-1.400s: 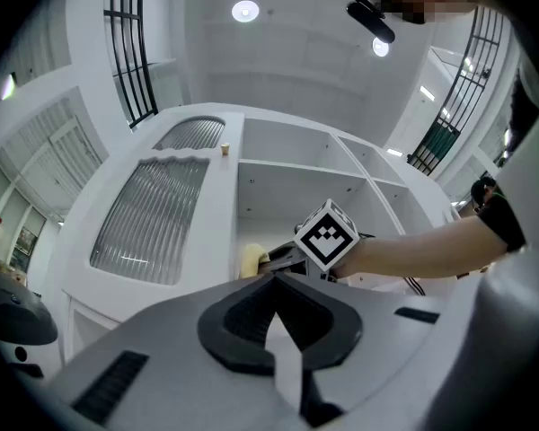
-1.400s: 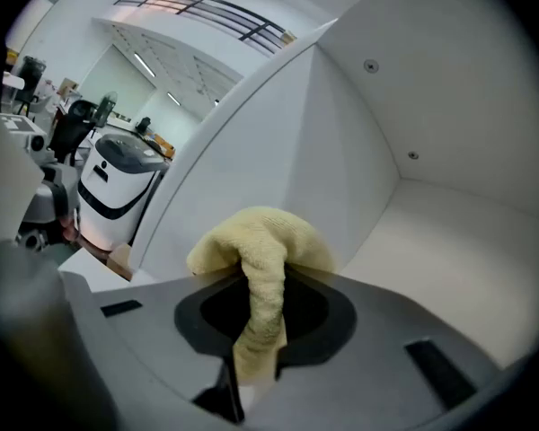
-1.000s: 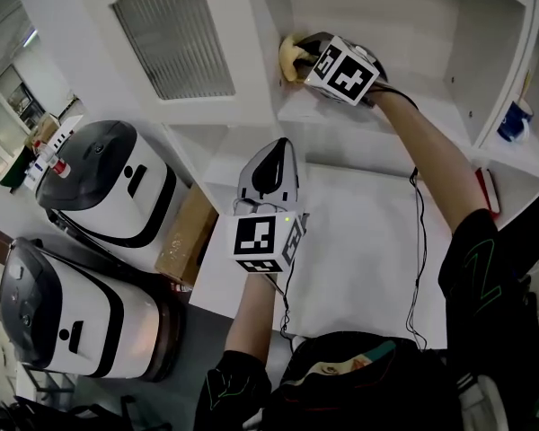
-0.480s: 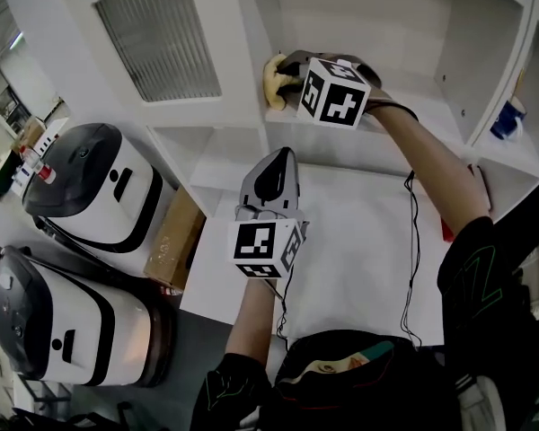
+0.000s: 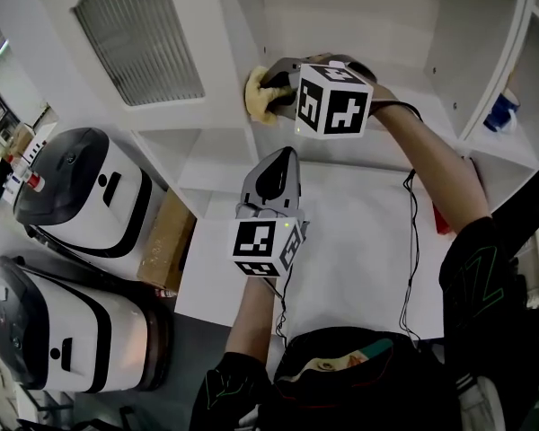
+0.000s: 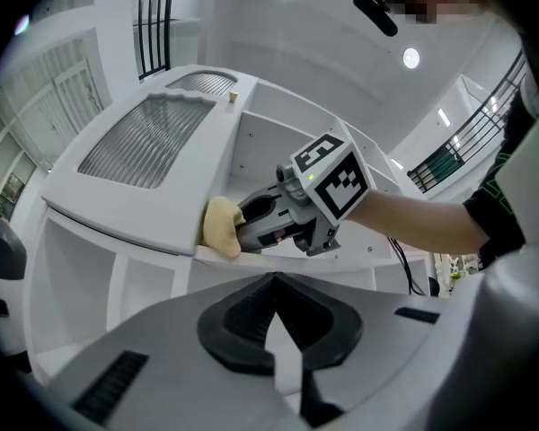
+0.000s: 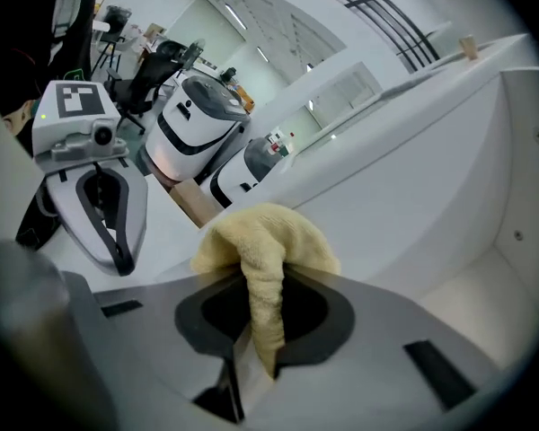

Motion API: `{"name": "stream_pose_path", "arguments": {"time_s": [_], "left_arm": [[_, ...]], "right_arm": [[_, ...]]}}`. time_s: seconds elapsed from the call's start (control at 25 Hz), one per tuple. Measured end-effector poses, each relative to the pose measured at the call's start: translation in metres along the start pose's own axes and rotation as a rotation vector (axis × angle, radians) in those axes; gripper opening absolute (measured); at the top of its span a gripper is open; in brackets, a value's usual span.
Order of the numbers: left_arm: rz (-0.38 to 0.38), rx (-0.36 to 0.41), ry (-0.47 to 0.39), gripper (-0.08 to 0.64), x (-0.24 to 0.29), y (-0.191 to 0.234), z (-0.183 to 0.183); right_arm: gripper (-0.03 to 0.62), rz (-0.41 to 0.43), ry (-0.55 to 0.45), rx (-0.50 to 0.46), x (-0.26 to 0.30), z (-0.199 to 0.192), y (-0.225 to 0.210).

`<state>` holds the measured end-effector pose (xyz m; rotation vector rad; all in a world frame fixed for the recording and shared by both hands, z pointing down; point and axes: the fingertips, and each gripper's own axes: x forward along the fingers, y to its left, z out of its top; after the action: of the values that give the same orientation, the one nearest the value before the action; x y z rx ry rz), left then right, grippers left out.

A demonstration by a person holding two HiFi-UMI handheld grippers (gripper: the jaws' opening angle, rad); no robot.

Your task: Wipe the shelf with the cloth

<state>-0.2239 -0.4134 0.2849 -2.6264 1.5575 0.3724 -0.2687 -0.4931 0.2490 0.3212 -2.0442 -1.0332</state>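
The cloth (image 5: 259,97), one yellow piece, is clamped in the right claw (image 5: 271,92) and sits at the left front corner of the shelf (image 5: 427,92), against the side wall. To its right the shelf has open room. The left claw (image 5: 278,164) is closed, holding nothing, above the counter (image 5: 359,241). Two white appliances (image 5: 81,191) stand on the left.
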Motion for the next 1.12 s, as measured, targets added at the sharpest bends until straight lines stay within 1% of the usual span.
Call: {"name": "stream_pose_path", "arguments": {"time_s": [0.08, 0.2, 0.4, 0.68, 0.96, 1.12], "left_arm": [[-0.008, -0.005, 0.008, 0.0, 0.001, -0.001, -0.003], [-0.02, -0.008, 0.018, 0.0, 0.007, -0.007, -0.008], [-0.045, -0.024, 0.028, 0.0, 0.01, -0.013, -0.012], [-0.107, -0.031, 0.05, 0.0, 0.02, -0.032, -0.019], [-0.162, -0.041, 0.077, -0.002, 0.029, -0.051, -0.027], [-0.195, -0.039, 0.086, 0.0, 0.035, -0.066, -0.03]], "right_arm": [[0.06, 0.016, 0.025, -0.002, -0.004, -0.003, 0.002], [0.058, 0.018, 0.065, -0.008, -0.014, -0.017, 0.005], [0.058, 0.018, 0.11, 0.016, -0.036, -0.035, 0.014], [0.058, -0.028, 0.143, 0.082, -0.067, -0.065, 0.021], [0.058, -0.086, 0.247, 0.124, -0.099, -0.099, 0.03], [0.058, -0.134, 0.292, 0.151, -0.116, -0.115, 0.035]]}}
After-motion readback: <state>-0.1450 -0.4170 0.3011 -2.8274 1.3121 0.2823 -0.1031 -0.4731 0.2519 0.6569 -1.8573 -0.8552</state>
